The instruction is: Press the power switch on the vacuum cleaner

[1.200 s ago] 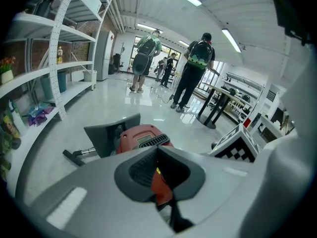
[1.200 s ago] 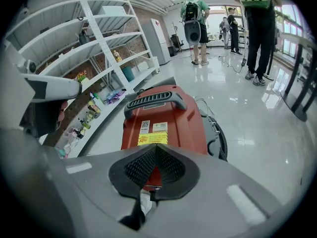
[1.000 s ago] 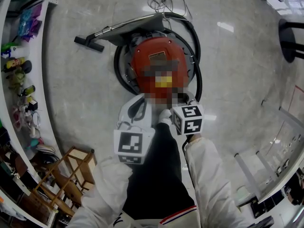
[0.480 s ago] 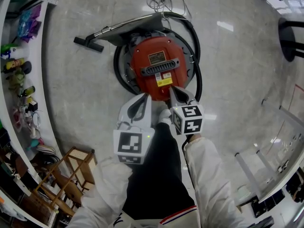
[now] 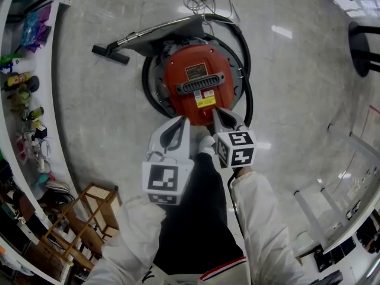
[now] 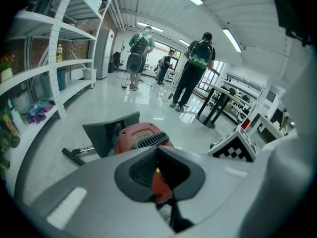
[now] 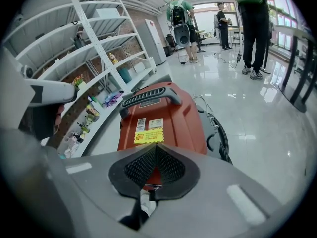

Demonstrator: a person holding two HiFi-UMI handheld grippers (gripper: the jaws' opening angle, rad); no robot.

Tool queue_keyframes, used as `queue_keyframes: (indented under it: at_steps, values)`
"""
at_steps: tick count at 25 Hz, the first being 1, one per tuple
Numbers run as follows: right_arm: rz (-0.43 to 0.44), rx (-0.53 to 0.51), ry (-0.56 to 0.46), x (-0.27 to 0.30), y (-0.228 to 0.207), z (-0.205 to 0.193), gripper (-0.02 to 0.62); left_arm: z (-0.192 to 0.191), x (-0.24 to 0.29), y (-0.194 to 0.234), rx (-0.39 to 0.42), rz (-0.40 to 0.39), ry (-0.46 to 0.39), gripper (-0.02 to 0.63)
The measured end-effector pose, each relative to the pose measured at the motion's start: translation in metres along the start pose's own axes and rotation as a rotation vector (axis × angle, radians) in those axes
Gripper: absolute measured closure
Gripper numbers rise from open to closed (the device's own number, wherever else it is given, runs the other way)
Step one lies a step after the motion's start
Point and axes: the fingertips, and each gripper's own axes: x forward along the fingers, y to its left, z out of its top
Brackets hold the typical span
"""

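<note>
Vacuum cleaner just beyond right gripper, jaws together

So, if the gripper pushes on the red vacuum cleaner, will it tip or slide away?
Probably it will not tip: the vacuum cleaner sits low and wide on the floor. It may slide a little, since the floor looks smooth and glossy. The black hose coiled round it looks flexible and could shift.
</note>
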Motion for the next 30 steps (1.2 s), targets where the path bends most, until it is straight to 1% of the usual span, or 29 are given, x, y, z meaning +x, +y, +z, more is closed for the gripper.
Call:
queue_keyframes:
  at_steps: [18,23,27,30]
  values:
    - [0.011,0.007,-0.002,-0.002,0.001,-0.001,0.594,-0.002,-0.001,-0.003,0.006,-0.002,0.002,0.606]
    - [-0.001,0.025,0.026,0.000,-0.002,-0.002,0.594,-0.005,-0.002,-0.003,0.008,0.000,0.002,0.606]
    - [0.002,0.019,0.074,-0.005,0.001,-0.015,0.594,-0.006,-0.009,-0.003,0.011,-0.001,-0.002,0.606]
    - [0.000,0.023,0.082,-0.014,0.006,-0.023,0.594,-0.003,-0.016,-0.001,0.019,0.002,-0.009,0.606]
